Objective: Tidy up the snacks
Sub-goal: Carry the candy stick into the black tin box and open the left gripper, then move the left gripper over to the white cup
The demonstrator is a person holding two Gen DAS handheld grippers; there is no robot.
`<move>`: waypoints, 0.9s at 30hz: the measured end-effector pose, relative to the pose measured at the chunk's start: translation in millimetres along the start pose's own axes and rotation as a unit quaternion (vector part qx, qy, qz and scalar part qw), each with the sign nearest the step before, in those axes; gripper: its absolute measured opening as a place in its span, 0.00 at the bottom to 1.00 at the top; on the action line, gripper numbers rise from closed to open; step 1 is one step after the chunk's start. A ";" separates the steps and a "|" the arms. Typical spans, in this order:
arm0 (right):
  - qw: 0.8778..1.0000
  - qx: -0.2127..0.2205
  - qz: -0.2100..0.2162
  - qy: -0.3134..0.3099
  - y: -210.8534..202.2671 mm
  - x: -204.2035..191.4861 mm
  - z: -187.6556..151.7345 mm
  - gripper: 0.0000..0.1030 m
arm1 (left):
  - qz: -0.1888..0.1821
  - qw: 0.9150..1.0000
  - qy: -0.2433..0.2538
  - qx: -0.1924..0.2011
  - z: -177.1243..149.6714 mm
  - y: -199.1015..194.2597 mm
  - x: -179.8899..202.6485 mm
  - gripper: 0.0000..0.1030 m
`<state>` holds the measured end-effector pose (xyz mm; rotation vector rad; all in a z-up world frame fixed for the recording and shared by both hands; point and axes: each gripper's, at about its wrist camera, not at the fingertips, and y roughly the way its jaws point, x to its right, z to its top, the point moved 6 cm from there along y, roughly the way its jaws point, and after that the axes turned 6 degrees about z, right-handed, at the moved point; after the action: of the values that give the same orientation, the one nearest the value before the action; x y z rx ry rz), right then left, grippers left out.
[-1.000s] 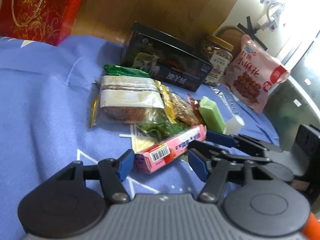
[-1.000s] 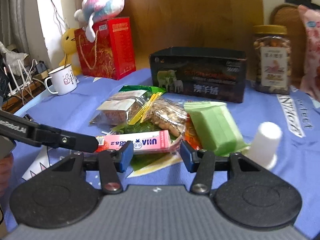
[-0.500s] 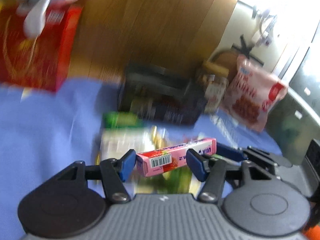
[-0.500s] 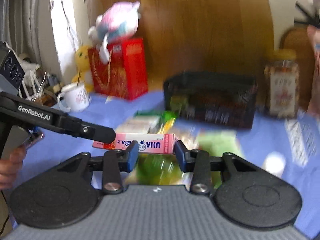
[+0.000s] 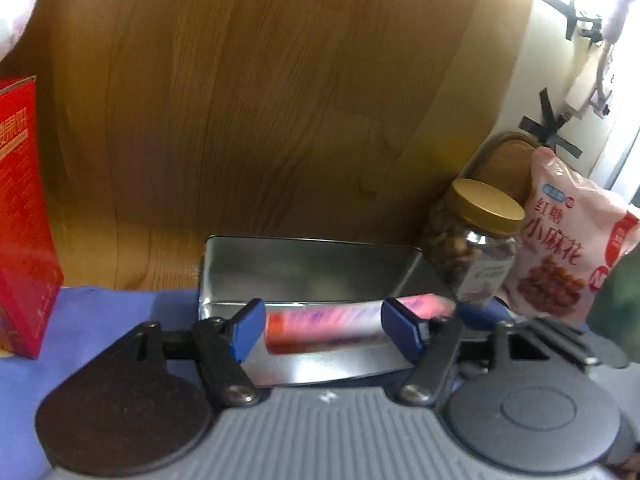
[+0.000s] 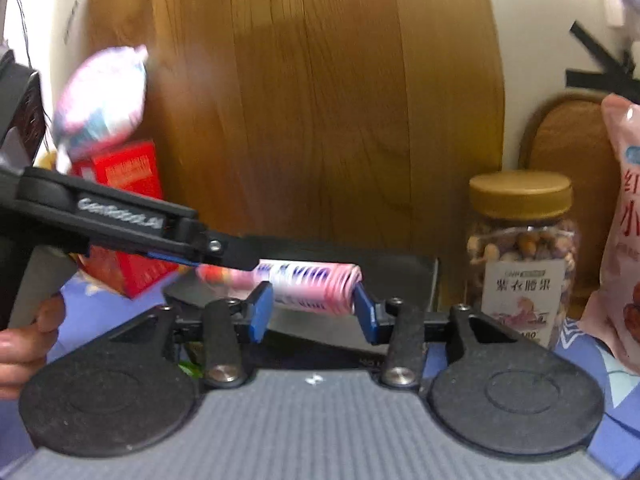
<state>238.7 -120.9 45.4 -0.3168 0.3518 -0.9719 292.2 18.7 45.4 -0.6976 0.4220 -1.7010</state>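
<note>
Step in hand looks like the drop-off: the pink snack box point(image 5: 340, 326) is carried over the open metal tin point(image 5: 312, 268), long axis left-right, blurred in both wrist views. Whether it already touches the tin floor cannot be told.

Left gripper point(image 5: 322, 328): fingers at a medium spread, one blue pad at 9 o'clock of the box, the other at 3 o'clock, both apparently on its sides. Contact is blurred, so the hold is judged, not certain.

Right gripper point(image 6: 312, 308): fingers point(image 6: 260, 310) narrower, closing on the box's right end point(image 6: 316, 286); the pad at 3 o'clock seems to touch the end face. In this view the left gripper's dark finger point(image 6: 224, 252) reaches in from 9 o'clock onto the other end of the box.

So the box is probably pinched by both tools, one per end, hovering at the tin's front edge.

Next move likely calls for lowering the box flat into the tin, then spreading both pairs of fingers and backing out at 6 o'clock without dragging it.

Nut jar point(image 6: 522, 256) stands at 3 o'clock of the tin, pink snack bag point(image 5: 568, 256) beyond it, red box point(image 5: 22, 216) at 9 o'clock.
</note>
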 end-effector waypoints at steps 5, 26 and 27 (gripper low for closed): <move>0.996 0.066 -0.037 0.044 -34.8 28.9 -3.9 0.78 | 0.069 0.995 -0.055 0.049 -4.2 -17.9 -47.7 0.93; 0.988 0.014 -0.010 0.154 -66.4 24.5 -27.9 0.82 | 0.038 0.997 -0.069 -0.014 -56.3 -55.8 -68.4 0.93; 0.987 0.009 -0.001 0.160 -71.4 21.4 -33.5 0.82 | 0.041 0.996 -0.074 -0.019 -60.9 -57.6 -75.7 0.93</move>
<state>182.5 -180.0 41.7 -0.1435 0.6348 -1.0289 219.5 100.5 17.9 -0.8181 0.3745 -1.5553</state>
